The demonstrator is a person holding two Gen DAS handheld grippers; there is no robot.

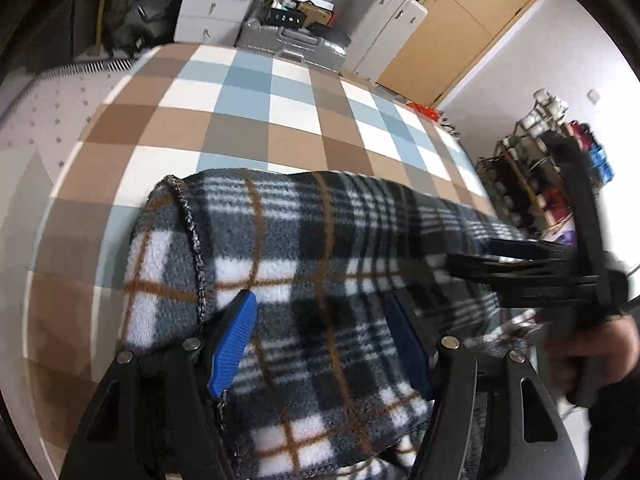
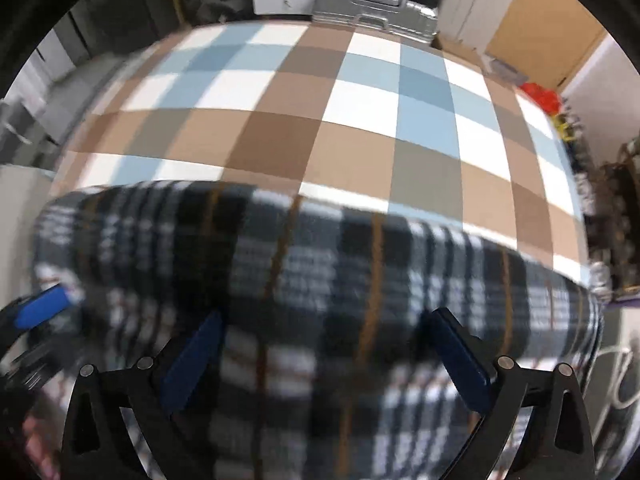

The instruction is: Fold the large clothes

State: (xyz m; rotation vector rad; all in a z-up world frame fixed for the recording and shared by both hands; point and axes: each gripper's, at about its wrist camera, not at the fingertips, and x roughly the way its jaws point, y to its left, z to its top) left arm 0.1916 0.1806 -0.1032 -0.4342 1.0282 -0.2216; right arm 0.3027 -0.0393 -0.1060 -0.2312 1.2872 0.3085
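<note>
A folded black, white and orange plaid fleece garment (image 1: 304, 280) lies along the near edge of a checked bed (image 1: 248, 120). It also fills the lower half of the right wrist view (image 2: 320, 300), blurred by motion. My left gripper (image 1: 320, 312) is open, its blue-padded fingers spread just above the garment's left end beside a stitched hem. My right gripper (image 2: 324, 332) is open over the garment's middle, fingers wide apart. The right gripper also shows at the right of the left wrist view (image 1: 500, 256), and the left gripper's blue pad shows at the left of the right wrist view (image 2: 40, 308).
The bed's brown, blue and white checked cover (image 2: 320, 112) stretches beyond the garment. Past it stand white drawers (image 1: 216, 4), a silver suitcase (image 1: 296, 44), white cabinets (image 1: 384, 28) and a wooden door. A wooden shelf with bottles (image 1: 536, 168) stands at the right.
</note>
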